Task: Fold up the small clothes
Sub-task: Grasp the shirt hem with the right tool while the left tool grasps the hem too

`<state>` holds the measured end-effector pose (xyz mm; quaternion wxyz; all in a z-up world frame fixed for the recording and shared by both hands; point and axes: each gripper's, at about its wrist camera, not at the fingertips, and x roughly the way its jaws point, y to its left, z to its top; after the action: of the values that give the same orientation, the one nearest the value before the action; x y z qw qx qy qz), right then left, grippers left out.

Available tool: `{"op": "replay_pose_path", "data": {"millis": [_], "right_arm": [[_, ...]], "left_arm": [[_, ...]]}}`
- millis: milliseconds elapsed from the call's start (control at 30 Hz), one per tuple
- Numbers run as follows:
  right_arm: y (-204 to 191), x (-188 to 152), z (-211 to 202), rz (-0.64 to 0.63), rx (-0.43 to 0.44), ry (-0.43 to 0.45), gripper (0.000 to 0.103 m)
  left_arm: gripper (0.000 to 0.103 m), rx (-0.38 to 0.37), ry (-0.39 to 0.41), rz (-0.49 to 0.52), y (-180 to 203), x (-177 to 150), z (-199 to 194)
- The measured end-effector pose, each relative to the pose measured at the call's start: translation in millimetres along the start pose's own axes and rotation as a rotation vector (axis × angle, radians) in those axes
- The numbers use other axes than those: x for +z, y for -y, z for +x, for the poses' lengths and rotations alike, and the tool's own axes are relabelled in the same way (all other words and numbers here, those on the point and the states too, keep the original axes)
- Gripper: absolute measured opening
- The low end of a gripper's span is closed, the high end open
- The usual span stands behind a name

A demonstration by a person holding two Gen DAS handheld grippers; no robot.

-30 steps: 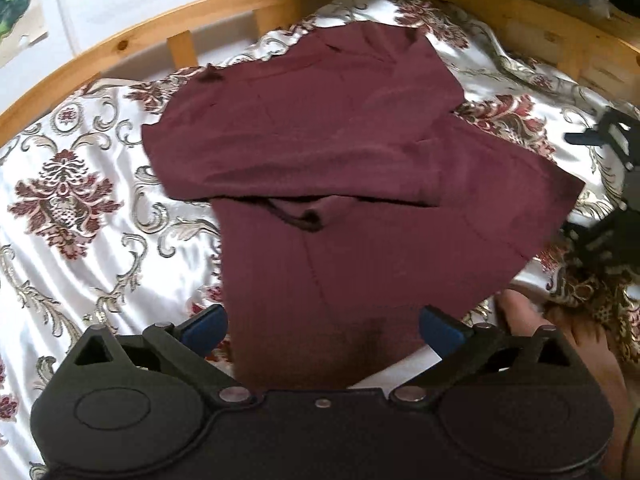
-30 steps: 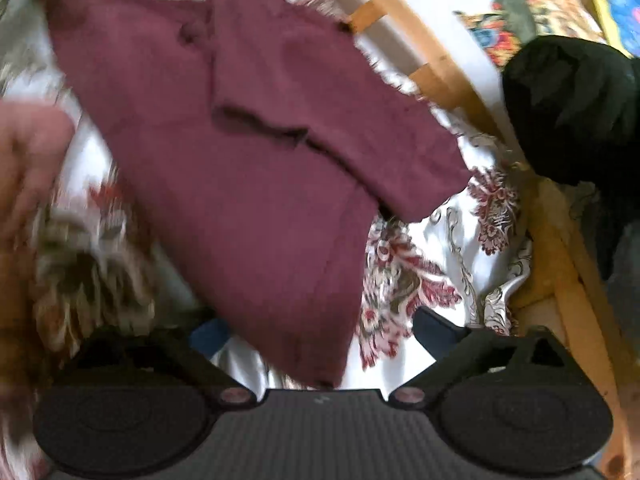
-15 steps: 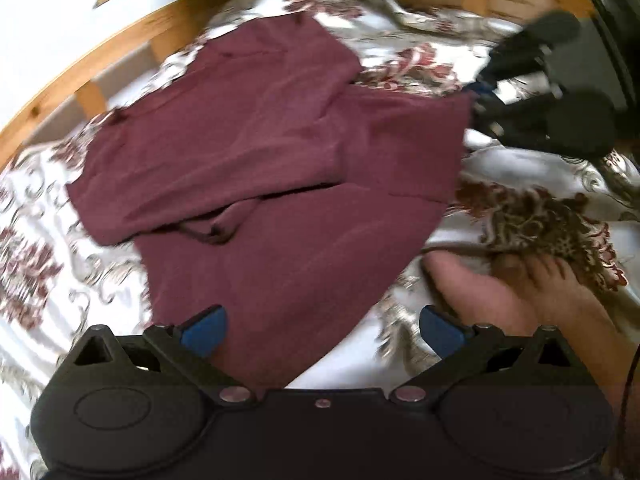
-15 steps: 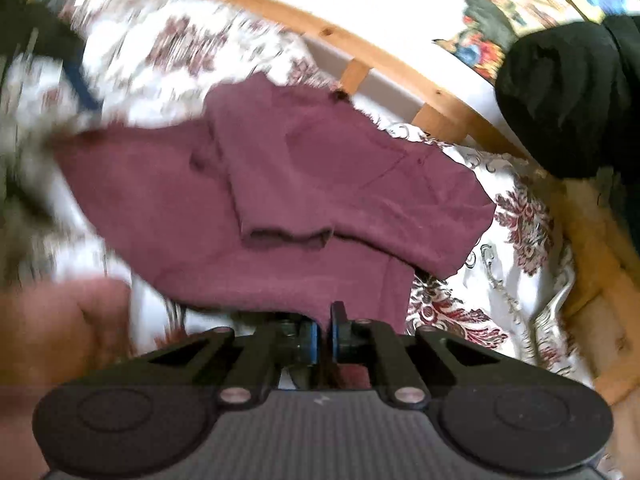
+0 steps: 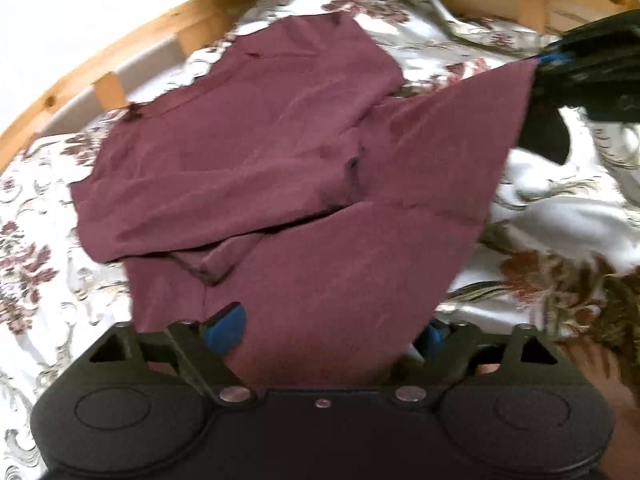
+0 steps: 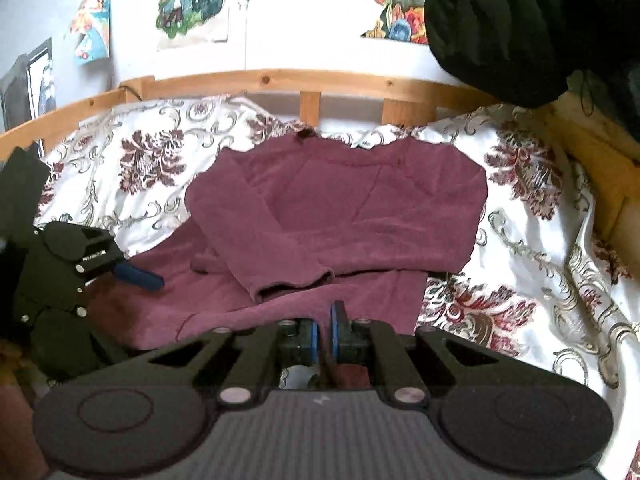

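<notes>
A maroon long-sleeved shirt [image 5: 280, 160] lies on the bed, its sleeves folded across the chest [image 6: 340, 208]. My left gripper [image 5: 326, 332] is at the shirt's near hem. Its jaws are closing with the hem cloth between the blue pads [image 5: 224, 328], which do not press on it. My right gripper [image 6: 325, 330] is shut on the other hem corner and holds it up off the sheet. The left wrist view shows the right gripper [image 5: 550, 58] at the upper right with the corner pulled taut. The left gripper [image 6: 136, 276] appears low at the left of the right wrist view.
A white sheet with dark red flowers [image 6: 520, 280] covers the bed. A wooden rail [image 6: 280, 78] runs along its far side and right end. A bulky black bundle [image 6: 520, 20] hangs over the right corner. A patterned sleeve [image 5: 560, 280] is at the lower right of the left wrist view.
My right gripper went from open to shut on the hem corner and rose with it. My left gripper moved in over the near hem and its jaws narrowed.
</notes>
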<state>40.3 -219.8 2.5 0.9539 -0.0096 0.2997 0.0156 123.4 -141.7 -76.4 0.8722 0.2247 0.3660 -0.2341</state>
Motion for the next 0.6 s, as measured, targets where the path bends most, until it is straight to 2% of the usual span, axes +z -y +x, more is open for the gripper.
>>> {"op": "replay_pose_path", "data": {"millis": [100, 200, 233, 367, 467, 533, 600], "right_arm": [[-0.9, -2.0, -3.9, -0.001, -0.018, 0.022, 0.007], [-5.1, -8.7, -4.8, -0.022, -0.051, 0.035, 0.007], [-7.4, -11.4, -4.6, -0.025, -0.061, 0.034, 0.007], [-10.2, -20.2, -5.2, -0.006, -0.089, 0.042, 0.007], [-7.3, -20.5, -7.6, 0.013, -0.092, 0.051, 0.007], [-6.3, -19.3, -8.3, 0.012, -0.093, 0.054, 0.007], [-6.7, -19.0, -7.5, 0.011, -0.099, 0.055, 0.007]], "left_arm": [[0.079, 0.065, -0.004, -0.01, -12.5, -12.3, -1.5], [0.061, 0.1, -0.053, -0.038, -24.2, -19.2, 0.2], [0.058, 0.117, -0.072, -0.047, -28.8, -21.1, 0.2], [0.058, 0.144, -0.097, -0.105, -48.1, -25.6, -5.1], [0.052, 0.197, -0.103, -0.091, -63.2, -27.8, -8.0], [0.036, 0.201, -0.099, -0.084, -73.3, -29.1, -10.6], [0.028, 0.186, -0.09, -0.109, -84.2, -28.3, -14.0]]}}
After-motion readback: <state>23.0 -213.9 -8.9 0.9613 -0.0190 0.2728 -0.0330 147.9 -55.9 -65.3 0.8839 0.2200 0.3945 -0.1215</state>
